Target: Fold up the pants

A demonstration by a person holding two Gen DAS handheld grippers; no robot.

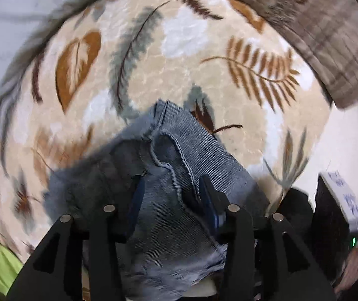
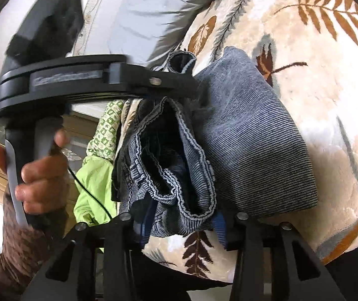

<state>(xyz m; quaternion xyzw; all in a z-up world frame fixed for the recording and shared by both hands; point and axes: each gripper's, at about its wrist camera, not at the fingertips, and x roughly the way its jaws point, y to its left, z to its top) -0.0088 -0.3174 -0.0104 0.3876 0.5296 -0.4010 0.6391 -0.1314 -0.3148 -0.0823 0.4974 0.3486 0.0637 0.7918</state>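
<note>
The blue-grey ribbed pants [image 1: 179, 155] lie as a folded bundle on a beige leaf-patterned blanket [image 1: 179, 75]. My left gripper [image 1: 172, 195] points down over the bundle. It is open, with the cloth and a seam lying loosely between its fingers. In the right wrist view the pants [image 2: 249, 138] show a smooth folded side on the right and the gathered waistband [image 2: 179, 175] gaping on the left. My right gripper [image 2: 180, 228] is open around the near edge of the waistband. The left gripper [image 2: 179, 85] reaches in from the left, held by a hand [image 2: 41, 175].
A grey-brown plaid cloth [image 1: 329, 37] borders the blanket at the upper right, and white bedding [image 1: 3, 25] at the upper left. A lime-green garment [image 2: 93, 183] hangs beside the bed. A black device with a white label [image 1: 342, 200] sits at the right edge.
</note>
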